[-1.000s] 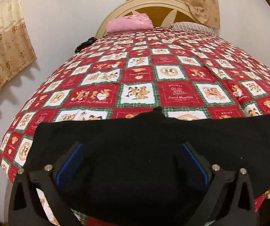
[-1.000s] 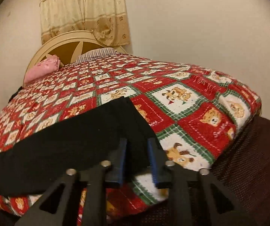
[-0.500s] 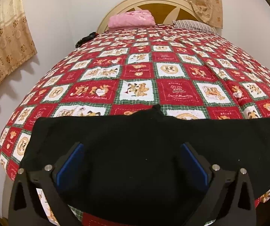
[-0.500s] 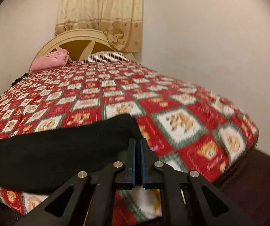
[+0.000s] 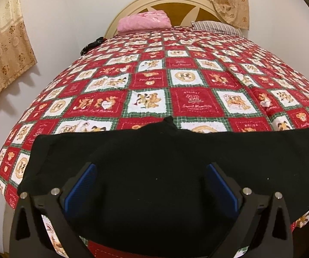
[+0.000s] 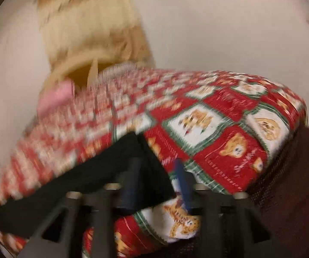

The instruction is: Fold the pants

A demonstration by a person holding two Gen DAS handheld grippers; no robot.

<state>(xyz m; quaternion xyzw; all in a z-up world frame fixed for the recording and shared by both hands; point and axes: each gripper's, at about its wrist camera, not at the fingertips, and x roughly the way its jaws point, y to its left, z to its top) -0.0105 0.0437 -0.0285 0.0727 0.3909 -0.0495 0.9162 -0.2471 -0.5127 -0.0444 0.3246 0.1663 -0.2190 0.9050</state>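
Observation:
Black pants point(image 5: 154, 163) lie flat across the near edge of the bed, on a red, white and green patchwork quilt point(image 5: 195, 103). My left gripper point(image 5: 152, 185) is open, its blue pads wide apart above the waist end of the pants. In the blurred right wrist view, the leg end of the pants point(image 6: 102, 169) lies near the bed's corner. My right gripper point(image 6: 156, 182) is open, its jaws apart astride the hem corner and not clamped on it.
A pink folded cloth point(image 5: 143, 20) and a striped pillow point(image 5: 214, 24) lie by the wooden headboard point(image 5: 171, 2). Curtains hang at the left wall point(image 5: 1, 53) and behind the headboard. A dark floor or mat point(image 6: 288, 193) lies beside the bed's right corner.
My right gripper was partly open, shut half a second ago, and has now opened again while swinging fast. The left gripper stays open over the waist, hardly moved.

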